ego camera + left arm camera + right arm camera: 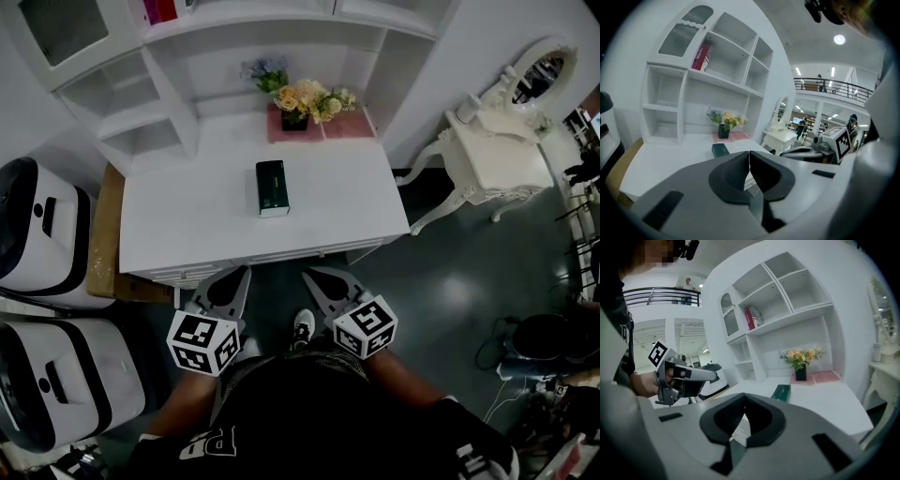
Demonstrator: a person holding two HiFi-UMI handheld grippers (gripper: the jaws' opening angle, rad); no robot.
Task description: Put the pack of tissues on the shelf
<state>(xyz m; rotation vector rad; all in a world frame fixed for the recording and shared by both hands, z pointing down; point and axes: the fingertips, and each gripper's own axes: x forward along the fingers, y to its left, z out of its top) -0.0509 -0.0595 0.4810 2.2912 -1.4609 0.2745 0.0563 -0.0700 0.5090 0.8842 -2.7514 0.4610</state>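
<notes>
Dark green rectangular pack of tissues (pixel 272 187) lies flat mid white worktop (pixel 347 202), well apart from both grippers, so nothing's picked up yet. Left hand-held gripper (pixel 232 281) & right hand-held gripper (pixel 325 284) sit side by side just off the worktop's near edge, each w/ jaws fully together, nothing btwn them. Prob. approach stage; jaws need opening before a grab. White shelf unit (pixel 127 120) stands back-left w/ open cubbies, likely drop spot. Black pot of yellow flowers (pixel 298 103) sits behind the pack, so lift should stay clear of it.
</notes>
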